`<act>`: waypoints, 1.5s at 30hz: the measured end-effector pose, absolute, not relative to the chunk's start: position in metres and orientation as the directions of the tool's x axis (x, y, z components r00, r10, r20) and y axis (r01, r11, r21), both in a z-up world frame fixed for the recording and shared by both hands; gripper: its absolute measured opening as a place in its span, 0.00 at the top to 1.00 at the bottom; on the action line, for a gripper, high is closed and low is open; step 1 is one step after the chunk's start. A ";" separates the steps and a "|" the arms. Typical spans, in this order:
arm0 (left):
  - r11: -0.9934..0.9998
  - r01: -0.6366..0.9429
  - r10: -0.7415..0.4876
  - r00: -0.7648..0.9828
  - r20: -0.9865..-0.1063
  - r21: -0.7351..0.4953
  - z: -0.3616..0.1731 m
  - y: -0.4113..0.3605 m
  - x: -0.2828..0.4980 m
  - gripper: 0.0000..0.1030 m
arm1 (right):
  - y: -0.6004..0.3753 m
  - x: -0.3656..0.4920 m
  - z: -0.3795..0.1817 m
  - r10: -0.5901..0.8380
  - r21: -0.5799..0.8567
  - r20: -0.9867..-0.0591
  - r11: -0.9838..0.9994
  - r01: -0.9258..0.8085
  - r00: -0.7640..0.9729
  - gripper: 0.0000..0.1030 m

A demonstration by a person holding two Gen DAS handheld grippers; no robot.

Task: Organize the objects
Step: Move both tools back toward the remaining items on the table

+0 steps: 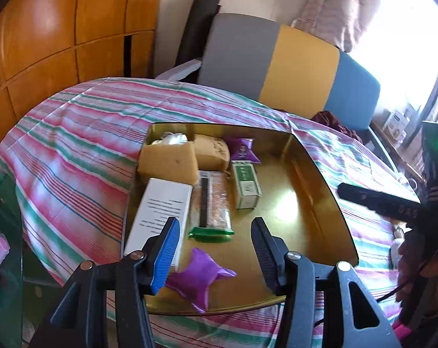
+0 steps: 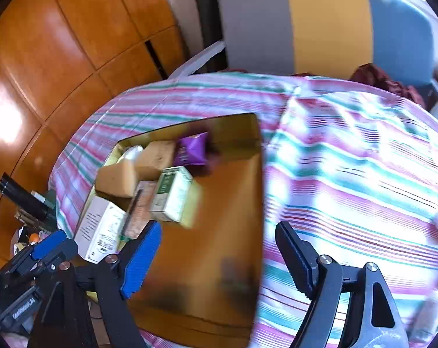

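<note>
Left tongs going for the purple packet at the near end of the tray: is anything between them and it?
Nothing visible. The left tongs are open and empty, and the purple packet lies just below and between them on the tray. The white box sits close behind the left finger, apart from the packet.

Counted in the gold tray [image 1: 320,174]: two purple packets [image 1: 200,278]; two sponges [image 1: 168,161]; one white box [image 1: 160,211]; one green carton [image 1: 245,184]; one snack bar [image 1: 210,206].
</note>
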State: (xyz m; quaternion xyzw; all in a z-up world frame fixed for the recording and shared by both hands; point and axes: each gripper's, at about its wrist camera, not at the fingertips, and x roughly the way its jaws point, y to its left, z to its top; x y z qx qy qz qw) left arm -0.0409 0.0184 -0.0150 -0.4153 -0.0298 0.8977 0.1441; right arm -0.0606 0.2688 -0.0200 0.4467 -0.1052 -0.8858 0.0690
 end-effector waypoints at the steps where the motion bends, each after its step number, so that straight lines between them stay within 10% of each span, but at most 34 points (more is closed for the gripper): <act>1: -0.955 -0.243 0.287 -0.611 -0.737 -0.170 -0.014 0.022 -0.040 0.50 | 0.277 -0.056 -0.017 -0.202 0.243 -0.774 -0.970 0.014 -0.600 0.20; 25: -0.806 -0.584 0.447 -0.494 -0.746 -0.097 0.004 0.182 -0.023 0.50 | 0.593 0.076 -0.008 0.351 0.311 -0.692 -0.643 -0.700 -0.630 0.14; 45: -0.607 -0.762 0.521 -0.166 -0.837 -0.227 -0.048 0.401 -0.047 0.33 | 0.631 0.102 -0.044 0.200 0.557 -0.705 -0.438 -0.705 -0.681 0.10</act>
